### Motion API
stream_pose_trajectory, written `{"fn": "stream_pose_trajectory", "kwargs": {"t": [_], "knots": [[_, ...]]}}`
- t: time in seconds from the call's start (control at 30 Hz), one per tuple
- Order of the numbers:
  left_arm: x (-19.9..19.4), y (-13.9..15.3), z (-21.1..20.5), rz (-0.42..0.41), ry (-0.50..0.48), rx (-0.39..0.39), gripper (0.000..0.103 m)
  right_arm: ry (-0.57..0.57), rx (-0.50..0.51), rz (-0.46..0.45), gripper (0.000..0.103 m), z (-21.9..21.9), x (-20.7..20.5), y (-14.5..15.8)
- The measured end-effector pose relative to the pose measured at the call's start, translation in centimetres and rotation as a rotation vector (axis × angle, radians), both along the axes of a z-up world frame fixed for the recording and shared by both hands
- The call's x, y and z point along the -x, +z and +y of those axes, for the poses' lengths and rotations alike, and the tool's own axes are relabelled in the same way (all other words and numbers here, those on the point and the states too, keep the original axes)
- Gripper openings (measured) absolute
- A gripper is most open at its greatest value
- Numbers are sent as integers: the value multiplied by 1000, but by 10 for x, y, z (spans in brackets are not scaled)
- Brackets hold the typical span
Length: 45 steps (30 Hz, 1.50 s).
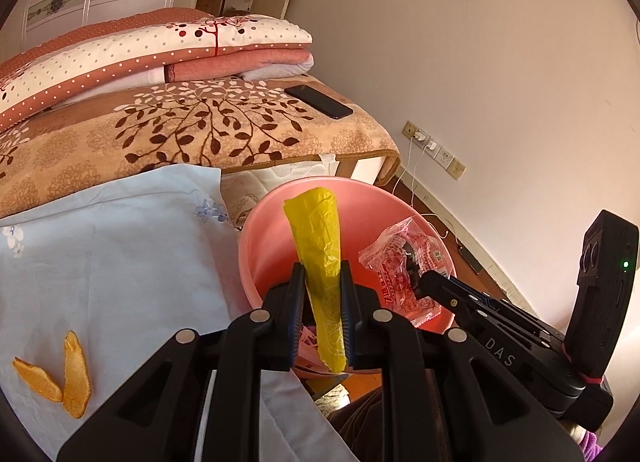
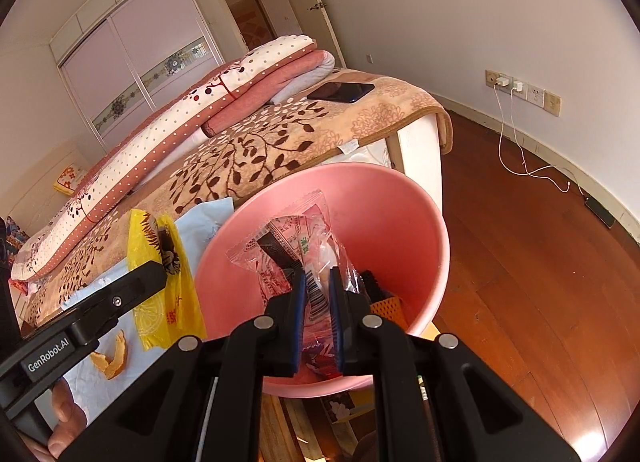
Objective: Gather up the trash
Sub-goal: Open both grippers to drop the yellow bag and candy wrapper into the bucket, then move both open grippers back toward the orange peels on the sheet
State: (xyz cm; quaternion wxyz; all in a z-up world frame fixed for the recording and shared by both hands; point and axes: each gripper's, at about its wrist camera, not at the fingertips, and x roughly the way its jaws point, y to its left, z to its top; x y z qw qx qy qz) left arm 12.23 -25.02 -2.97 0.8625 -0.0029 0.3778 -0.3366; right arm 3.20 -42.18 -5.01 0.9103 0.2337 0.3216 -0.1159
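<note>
Both wrappers (image 1: 320,258) btwn tongs (image 1: 322,274) (clamped)

A home bedroom. A bed (image 2: 280,142) with folded quilts (image 1: 160,50) stands before sliding wardrobe doors (image 2: 132,74). Wooden floor (image 2: 520,242) throughout.

two orange peels (image 1: 60,374), two wrappers (image 1: 320,258), one basin (image 1: 260,246)

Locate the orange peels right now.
In the left wrist view, two orange peels lie at lower left on the light blue cloth over the bed, left of the pink bin.
</note>
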Motion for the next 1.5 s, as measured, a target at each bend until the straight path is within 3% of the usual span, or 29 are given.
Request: {"fn": "stream_pose_trajectory", "kwargs": {"t": [0.27,0.4,0.43,0.6,0.73,1.2,1.5], "knots": [[-6,-10,-9,30,6,2,19,-13,-10,12,11,-8,-2,-7],[-7,-12,-10,37,3,-6,43,-21,-13,9,13,-9,-3,-8],[-6,-12,-10,39,2,-4,44,-22,-14,9,15,-10,-3,-8],[-3,-10,-8,38,-2,-1,44,-24,-13,5,20,-9,-1,-6],[0,-7,-5,39,-3,6,44,-39,-6,-10,41,-7,2,-2],[14,16,35,-23,76,23,44,33,28,-78,41,27,14,24],[25,19,73,-53,196,-48,44,119,41,-109,41,69,19,33]]}}
